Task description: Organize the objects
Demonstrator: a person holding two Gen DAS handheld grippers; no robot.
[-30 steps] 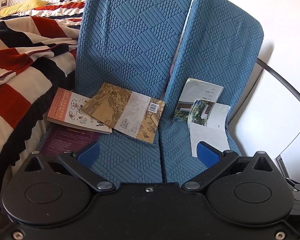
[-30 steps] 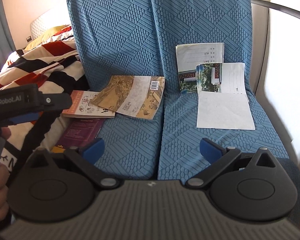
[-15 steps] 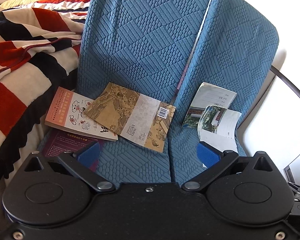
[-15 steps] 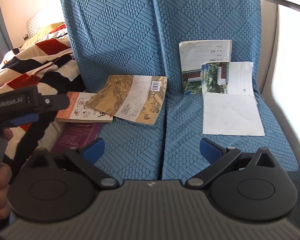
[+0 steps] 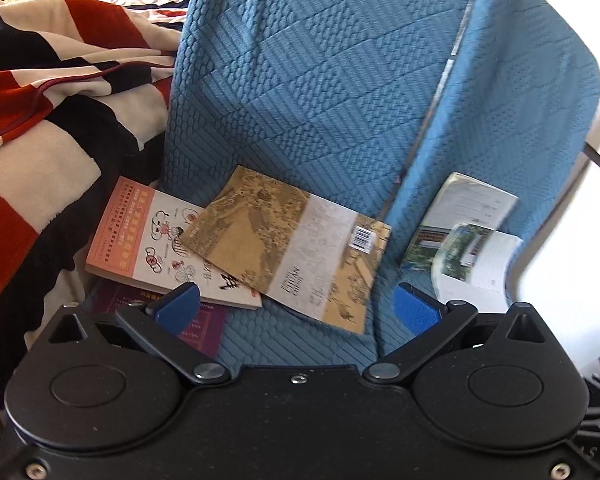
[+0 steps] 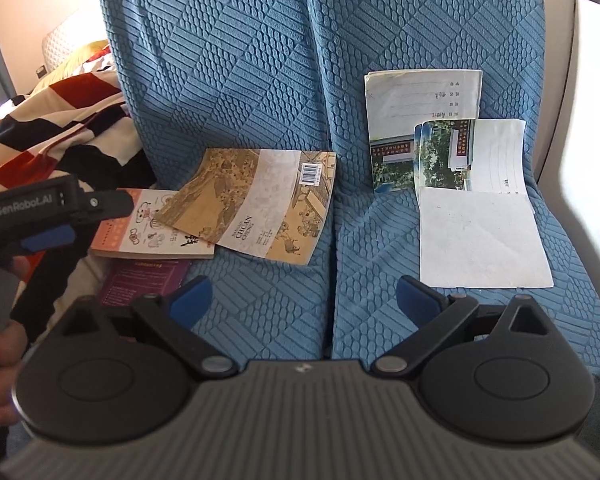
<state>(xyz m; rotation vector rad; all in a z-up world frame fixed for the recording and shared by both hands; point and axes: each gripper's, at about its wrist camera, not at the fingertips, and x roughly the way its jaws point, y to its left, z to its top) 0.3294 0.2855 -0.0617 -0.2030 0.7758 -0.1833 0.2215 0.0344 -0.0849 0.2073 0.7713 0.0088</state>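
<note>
Both tools are spread and empty: my left gripper hovers low over the left seat, my right gripper over the seam. Nearest lies a purple book, under an orange-edged book, under the tan paperback: three there. These are light, floppy and slick; I'd pinch a free overhanging edge. On the right seat, seemingly three thin booklets.

Blue quilted seat, purple book, white booklets lying flat
</note>
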